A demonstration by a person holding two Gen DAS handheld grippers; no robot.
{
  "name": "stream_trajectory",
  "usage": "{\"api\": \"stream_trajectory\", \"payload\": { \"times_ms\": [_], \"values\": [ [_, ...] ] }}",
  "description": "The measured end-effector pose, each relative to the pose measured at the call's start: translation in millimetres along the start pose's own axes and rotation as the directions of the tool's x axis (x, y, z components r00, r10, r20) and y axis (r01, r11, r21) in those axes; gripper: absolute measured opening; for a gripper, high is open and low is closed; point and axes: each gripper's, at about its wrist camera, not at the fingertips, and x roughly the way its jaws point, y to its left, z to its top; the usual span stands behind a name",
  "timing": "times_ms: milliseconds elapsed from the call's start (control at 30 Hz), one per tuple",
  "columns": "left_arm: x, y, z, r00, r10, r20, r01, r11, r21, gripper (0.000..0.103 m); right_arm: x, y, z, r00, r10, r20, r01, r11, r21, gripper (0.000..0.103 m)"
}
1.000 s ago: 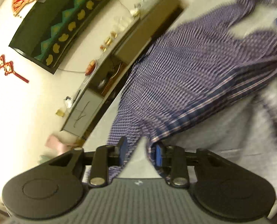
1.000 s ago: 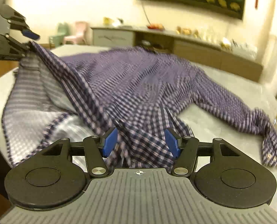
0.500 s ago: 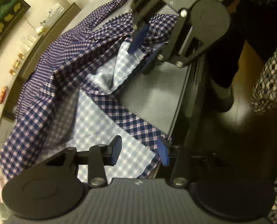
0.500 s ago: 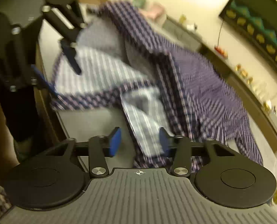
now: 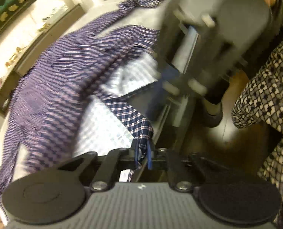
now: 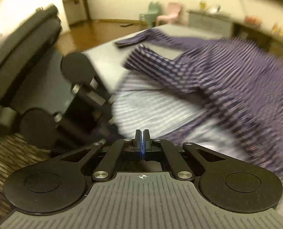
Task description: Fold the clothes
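A blue-and-white checked shirt [image 5: 55,76] lies spread over a grey table [image 5: 141,97], its paler inside turned up near the front edge. My left gripper [image 5: 142,152] is shut on a hem corner of the shirt at the table's edge. Blurred, my right gripper [image 5: 168,76] sits further along the same edge. In the right wrist view the right gripper [image 6: 142,139] is shut, and the pale inside of the shirt [image 6: 227,72] runs right up to its tips. The left gripper's body [image 6: 74,95] is close on the left.
A person in a patterned garment [image 5: 265,95] stands at the table's front edge, one foot [image 5: 213,112] on the dark floor. A low sideboard [image 6: 208,21] and small pink [image 6: 168,13] and green chairs line the far wall. Wooden floor [image 6: 95,30] lies beyond the table's end.
Both grippers were open half a second ago and are shut now. The left one has closed on the hem corner. The right one has swung towards the shirt's front edge.
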Motion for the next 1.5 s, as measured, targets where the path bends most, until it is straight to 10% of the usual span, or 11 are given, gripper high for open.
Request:
{"api": "stream_trajectory", "payload": {
  "times_ms": [167,233,400,500,667,733,800,933,1133,1300,1500],
  "values": [
    [-23,30,-2,0.997,0.058,0.052,-0.054,0.996,-0.074,0.017,-25,-21,-17,0.999,0.042,0.018,-0.043,0.992,0.117,0.03],
    [-18,36,3,0.994,0.08,0.068,-0.074,0.993,-0.088,0.017,-52,-40,-26,0.991,-0.123,0.056,0.112,0.978,0.174,0.037],
    [9,13,39,0.987,0.03,0.158,-0.032,0.999,0.013,0.021,-56,-57,-51,0.875,-0.476,-0.088,0.483,0.871,0.092,0.038],
    [27,-24,60,0.979,0.061,0.193,-0.095,0.98,0.174,0.031,-56,-31,-54,0.9,-0.433,-0.053,0.434,0.901,0.006,0.043],
    [66,-40,73,0.988,0.005,0.154,-0.051,0.953,0.298,0.032,-47,-37,-50,0.842,-0.528,-0.109,0.528,0.849,-0.036,0.05],
    [77,-44,76,0.989,0.013,0.149,-0.057,0.954,0.296,0.031,-44,-46,-51,0.845,-0.52,-0.125,0.522,0.853,-0.01,0.05],
    [84,-42,79,0.989,0.016,0.148,-0.056,0.96,0.275,0.007,-38,-54,-49,0.848,-0.509,-0.147,0.516,0.856,0.01,0.045],
    [61,-27,80,0.976,0.018,0.218,-0.053,0.986,0.16,0.0,-31,-64,-53,0.833,-0.519,-0.194,0.529,0.849,0.0,0.0],
    [11,-6,49,0.969,-0.005,0.248,-0.008,0.999,0.052,0.0,-104,-67,-58,0.806,-0.581,-0.112,0.591,0.8,0.101,0.0],
    [20,-10,39,0.978,0.001,0.208,-0.014,0.998,0.062,0.0,-122,-80,-75,0.737,-0.639,-0.22,0.671,0.731,0.123,0.0],
    [30,-25,39,0.97,0.008,0.241,-0.043,0.99,0.137,0.031,-71,-38,-49,0.792,-0.598,-0.126,0.593,0.802,-0.077,0.041]
  ]
}}
